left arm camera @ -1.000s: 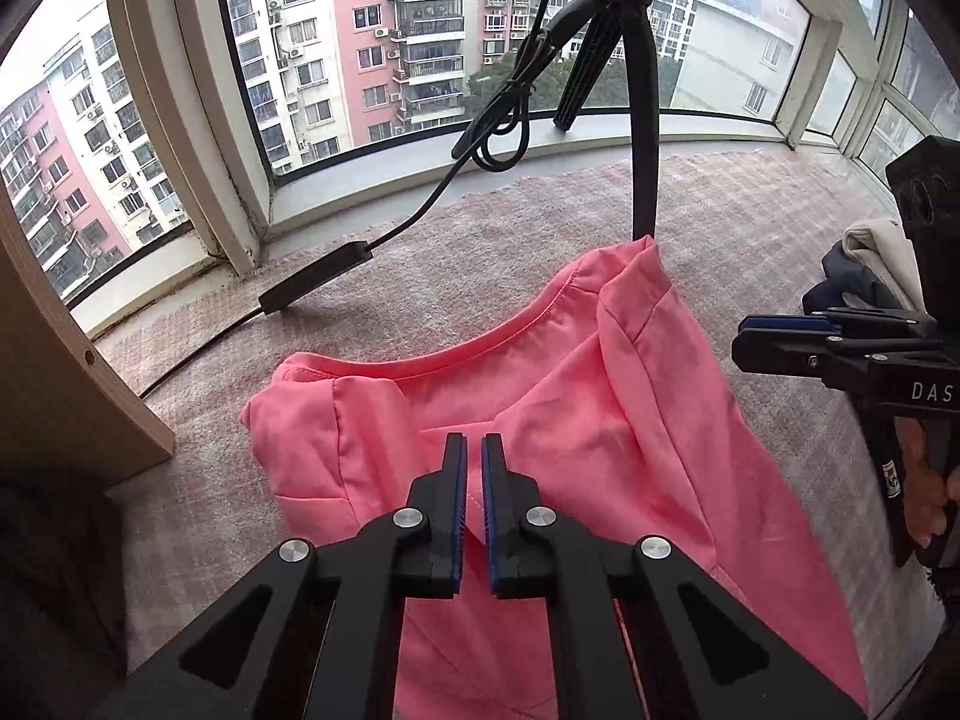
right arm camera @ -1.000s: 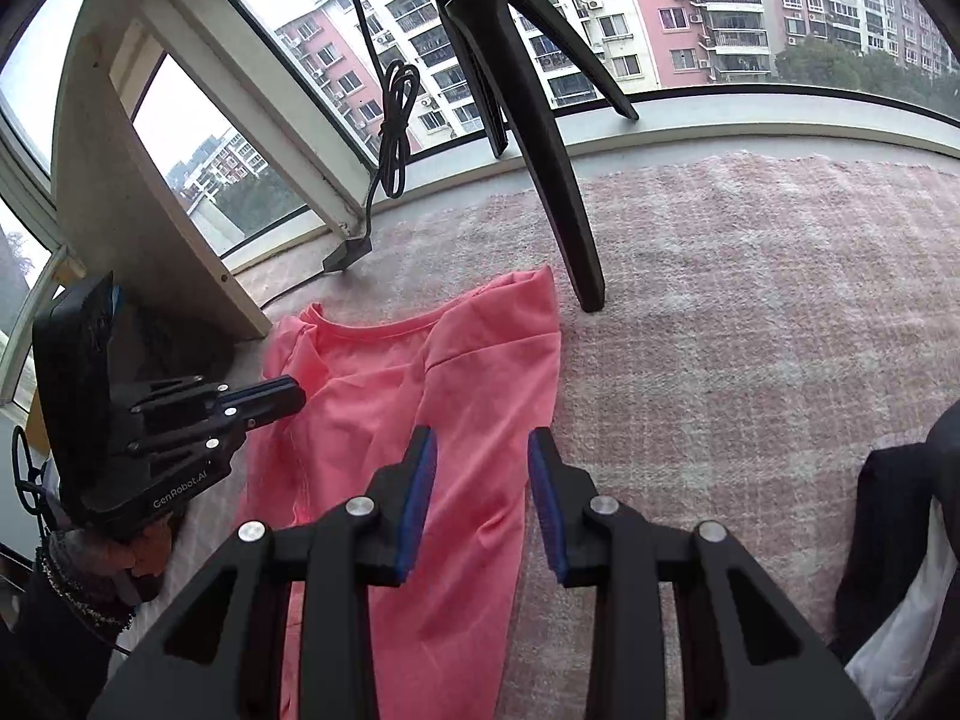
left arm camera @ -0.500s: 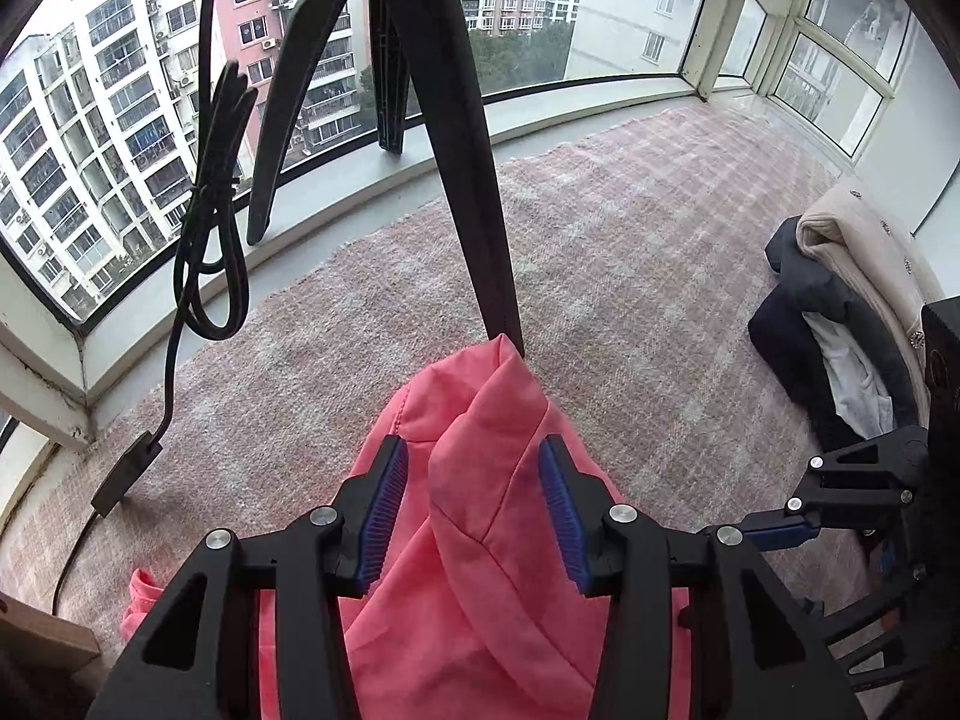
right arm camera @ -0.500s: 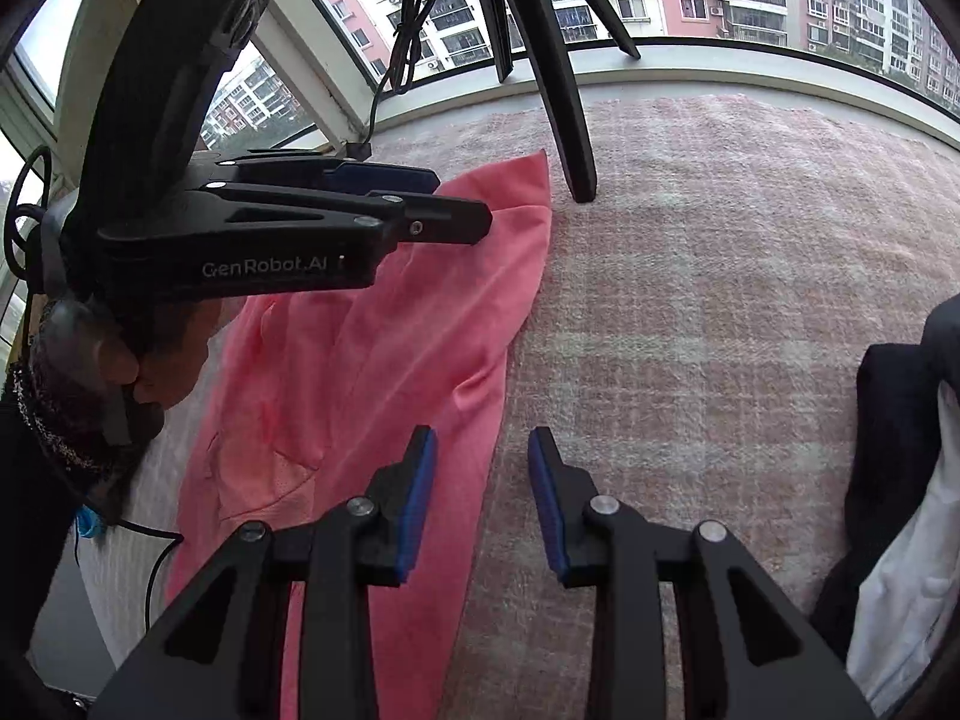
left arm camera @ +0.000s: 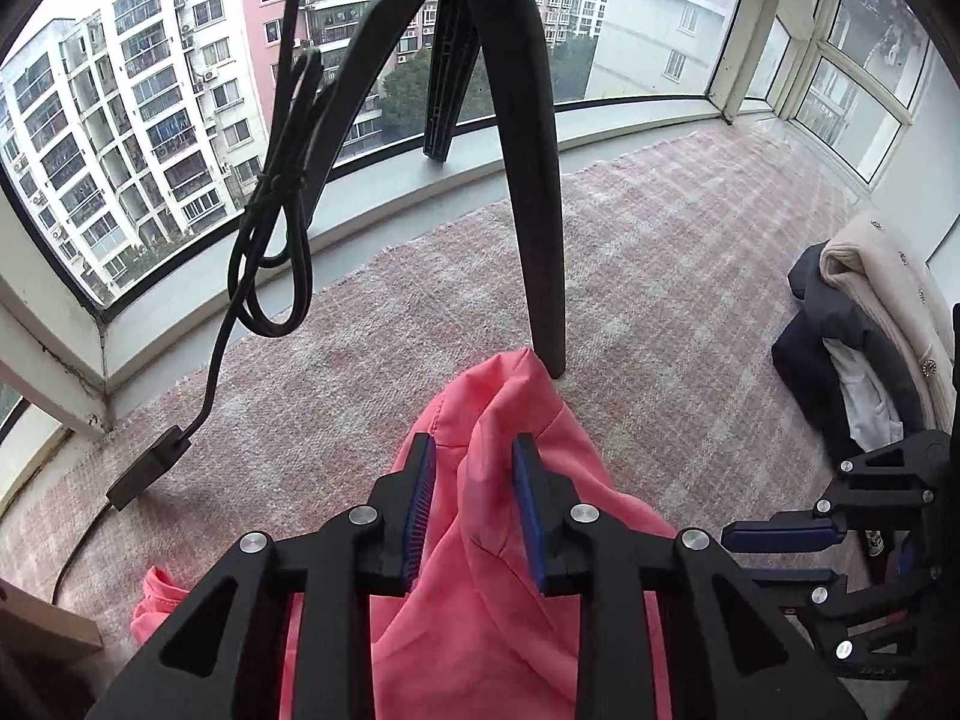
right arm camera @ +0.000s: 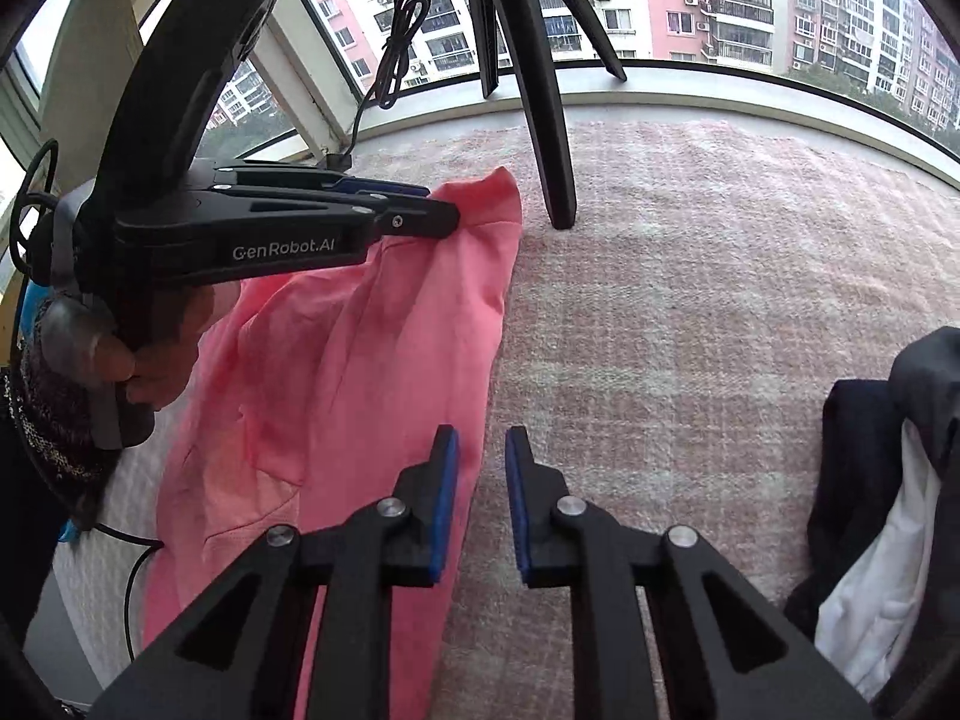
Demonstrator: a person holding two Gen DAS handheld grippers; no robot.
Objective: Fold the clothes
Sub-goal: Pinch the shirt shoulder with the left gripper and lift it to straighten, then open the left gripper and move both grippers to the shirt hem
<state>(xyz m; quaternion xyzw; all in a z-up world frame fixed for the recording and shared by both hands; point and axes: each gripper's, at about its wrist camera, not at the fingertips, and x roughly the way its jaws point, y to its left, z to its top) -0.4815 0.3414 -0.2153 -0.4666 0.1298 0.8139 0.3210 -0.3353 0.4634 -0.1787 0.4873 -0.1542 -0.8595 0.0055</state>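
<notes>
Beside the tripod leg [left arm camera: 534, 228], on the checked blanket [right arm camera: 690, 300], lies the pink shirt [right arm camera: 372, 360]; the left hand-held gripper [left arm camera: 471, 480] straddles its raised fold with fingers apart, and the right hand-held gripper [right arm camera: 482, 468] hovers open at its edge

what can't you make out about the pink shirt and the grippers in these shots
- Pink shirt: lower part hidden behind the left gripper in the left wrist view.
- Its left side: covered by the left gripper body in the right wrist view.
- Clothes pile: cut by the right wrist view's edge.
</notes>
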